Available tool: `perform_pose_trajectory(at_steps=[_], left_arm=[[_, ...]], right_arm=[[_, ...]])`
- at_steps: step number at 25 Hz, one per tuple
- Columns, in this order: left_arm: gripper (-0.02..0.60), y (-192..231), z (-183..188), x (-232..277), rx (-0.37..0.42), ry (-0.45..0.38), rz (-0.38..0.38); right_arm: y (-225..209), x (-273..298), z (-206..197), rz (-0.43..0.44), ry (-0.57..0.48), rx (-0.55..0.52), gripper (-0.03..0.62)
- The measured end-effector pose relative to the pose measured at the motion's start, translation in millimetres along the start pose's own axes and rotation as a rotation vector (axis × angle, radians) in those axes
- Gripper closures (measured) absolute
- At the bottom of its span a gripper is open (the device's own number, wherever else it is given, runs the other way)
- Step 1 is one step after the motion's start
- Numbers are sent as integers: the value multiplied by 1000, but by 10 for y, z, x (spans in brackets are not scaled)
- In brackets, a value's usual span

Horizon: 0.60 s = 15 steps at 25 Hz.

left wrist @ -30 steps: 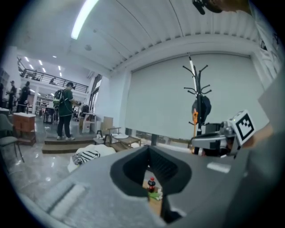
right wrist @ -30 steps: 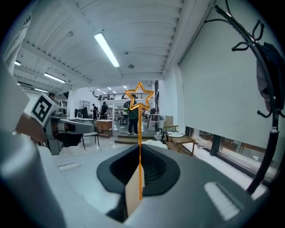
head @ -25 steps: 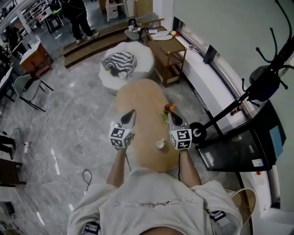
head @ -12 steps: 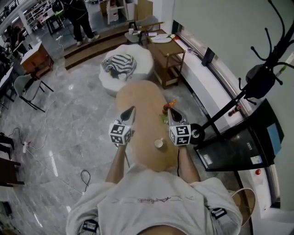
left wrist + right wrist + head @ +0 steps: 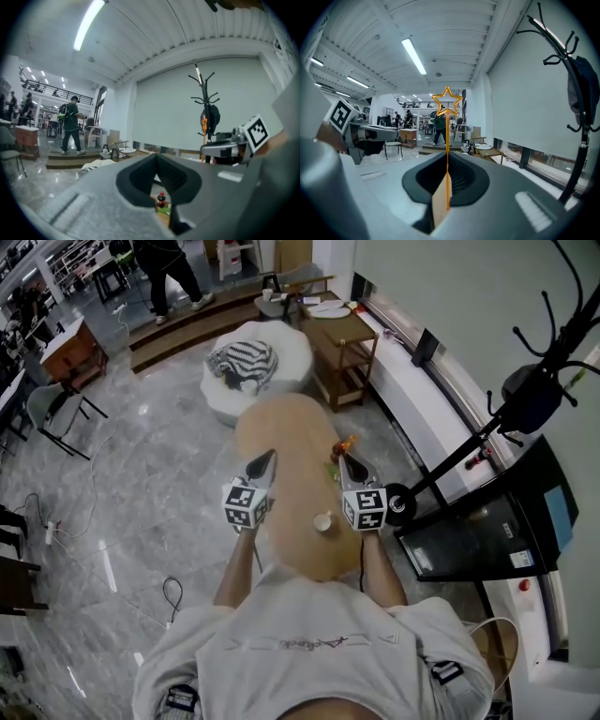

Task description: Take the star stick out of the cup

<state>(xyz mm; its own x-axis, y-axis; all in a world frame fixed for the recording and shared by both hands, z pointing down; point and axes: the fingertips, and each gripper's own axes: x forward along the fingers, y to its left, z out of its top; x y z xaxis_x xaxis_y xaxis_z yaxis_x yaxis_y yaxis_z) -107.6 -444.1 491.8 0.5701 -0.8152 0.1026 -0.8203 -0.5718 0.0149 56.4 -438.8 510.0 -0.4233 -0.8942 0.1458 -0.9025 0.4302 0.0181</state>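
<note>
My right gripper (image 5: 347, 463) is shut on the thin orange star stick (image 5: 447, 140). The stick rises straight from between the jaws, its outline star (image 5: 447, 100) on top; in the head view the star (image 5: 346, 442) shows just past the gripper's tip. The small pale cup (image 5: 322, 521) stands on the oval wooden table (image 5: 286, 427), nearer to me than both gripper tips, between the two grippers and apart from the stick. My left gripper (image 5: 265, 461) hovers at the table's left edge, jaws together and holding nothing (image 5: 159, 164).
A red-capped dark bottle (image 5: 160, 198) and a green item (image 5: 333, 476) sit by the table's right edge near the right gripper. Beyond are a white pouf (image 5: 255, 367) and a wooden side table (image 5: 342, 343). A coat stand (image 5: 530, 395) is at right.
The head view has drifted a little. Both grippers keep about the same places beside the cup, the right one still shut on the stick.
</note>
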Motion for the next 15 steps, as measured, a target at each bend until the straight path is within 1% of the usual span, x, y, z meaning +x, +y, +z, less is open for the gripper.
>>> perform_pose_trajectory(at_steps=[15], left_arm=[[580, 38, 53, 10, 4, -5, 5]], right_arm=[[-40, -1, 38, -1, 3, -8, 582]])
